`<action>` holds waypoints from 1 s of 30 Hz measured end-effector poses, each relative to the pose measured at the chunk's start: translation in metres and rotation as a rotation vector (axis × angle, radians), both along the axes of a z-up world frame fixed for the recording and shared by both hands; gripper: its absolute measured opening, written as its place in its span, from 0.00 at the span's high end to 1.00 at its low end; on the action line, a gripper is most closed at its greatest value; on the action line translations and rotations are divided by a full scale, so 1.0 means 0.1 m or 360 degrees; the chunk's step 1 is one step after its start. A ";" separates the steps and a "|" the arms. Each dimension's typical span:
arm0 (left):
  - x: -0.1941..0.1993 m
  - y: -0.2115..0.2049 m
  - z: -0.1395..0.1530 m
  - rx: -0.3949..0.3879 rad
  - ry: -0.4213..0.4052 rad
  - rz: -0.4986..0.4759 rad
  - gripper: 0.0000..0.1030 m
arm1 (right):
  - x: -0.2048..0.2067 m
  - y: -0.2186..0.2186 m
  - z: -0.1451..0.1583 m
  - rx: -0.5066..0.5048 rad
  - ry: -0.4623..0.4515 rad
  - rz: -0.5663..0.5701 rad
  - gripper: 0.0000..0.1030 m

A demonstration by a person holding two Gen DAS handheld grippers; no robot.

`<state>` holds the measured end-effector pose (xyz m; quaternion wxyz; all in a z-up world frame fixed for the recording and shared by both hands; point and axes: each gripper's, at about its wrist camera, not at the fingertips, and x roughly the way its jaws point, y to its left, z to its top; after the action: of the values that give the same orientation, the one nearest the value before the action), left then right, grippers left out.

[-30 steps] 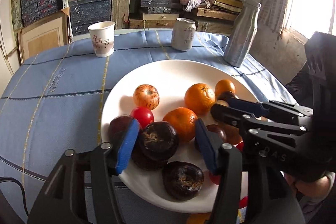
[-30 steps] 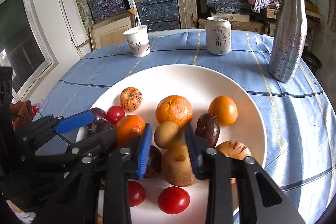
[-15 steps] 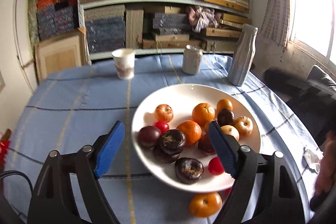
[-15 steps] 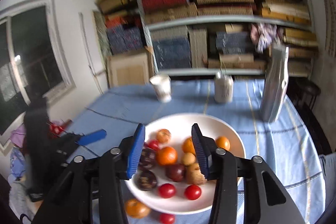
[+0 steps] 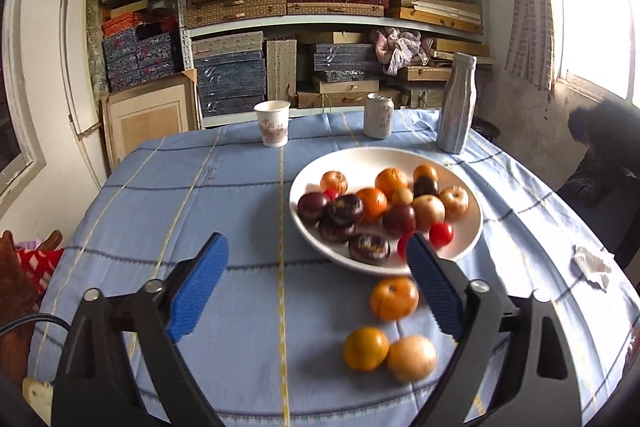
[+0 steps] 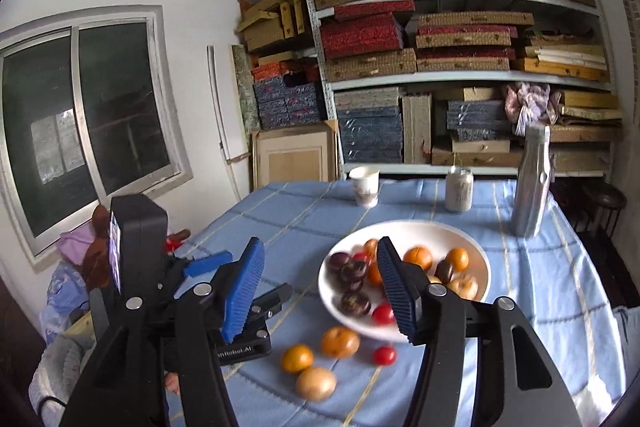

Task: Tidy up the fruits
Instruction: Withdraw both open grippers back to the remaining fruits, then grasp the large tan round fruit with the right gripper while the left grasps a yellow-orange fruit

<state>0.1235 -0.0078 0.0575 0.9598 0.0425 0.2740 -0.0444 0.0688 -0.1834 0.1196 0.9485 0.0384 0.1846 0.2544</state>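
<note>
1. My left gripper (image 5: 316, 273) hangs above the table (image 5: 180, 195), jaws spread wide w/ nothing between the blue pads (image 5: 200, 283).
2. My right gripper (image 6: 320, 285) is also released, jaws apart & empty, held high over the table's near edge; in its view the left gripper (image 6: 208, 263) shows low at left.
3. Table wears a light-blue cloth w/ yellow & dark stripes.
4. White plate (image 5: 474, 227) sits right of table centre, holding a heap of fruit: oranges (image 5: 391, 181), dark purple mangosteens (image 5: 346, 209), small red cherry tomatoes (image 5: 441, 233), pale streaked apples (image 5: 454, 199) & a dark plum (image 5: 313, 206).
5. Off the plate, on the cloth nearer me: an orange tangerine (image 5: 394, 298) just beside the plate rim; closer still a second orange fruit (image 5: 365, 348) touching a tan, potato-like fruit (image 5: 412, 358).
6. Right view also shows a lone cherry tomato (image 6: 385, 355) on the cloth near the plate's front edge.
7. Far side of table: paper cup (image 5: 272, 123) at left, drink can (image 5: 378, 115) in the middle, silver bottle (image 5: 456, 108) at right, all upright & well apart from the plate.
8. Crumpled tissue (image 5: 592, 264) lies near the table's right edge.
9. Behind: shelves (image 5: 332, 19) stacked w/ woven & cloth-covered boxes.
</note>
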 end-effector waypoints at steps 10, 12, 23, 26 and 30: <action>-0.12 0.05 -0.23 0.0044 0.0055 0.0053 0.12 | 0.10 -0.06 -0.66 -0.0043 0.0260 -0.0044 0.42; -0.09 0.05 -0.28 0.0057 0.0074 0.0058 0.12 | 0.14 -0.04 -0.75 -0.0076 0.0295 -0.0057 0.42; -0.05 -0.02 -0.44 0.0133 0.0119 0.0045 0.11 | 0.20 0.16 -1.00 -0.0199 0.0401 -0.0011 0.41; -0.04 -0.03 -0.46 0.0150 0.0126 0.0046 0.11 | 0.22 0.26 -1.09 -0.0265 0.0441 0.0009 0.41; 0.01 0.01 -0.51 0.0124 0.0168 0.0033 0.11 | 0.28 0.35 -1.20 -0.0307 0.0520 0.0070 0.41</action>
<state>0.1243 -0.0066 0.0064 0.9420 0.0745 0.3262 -0.0261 0.0972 -0.1479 -0.0008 0.8995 -0.0162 0.3604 0.2466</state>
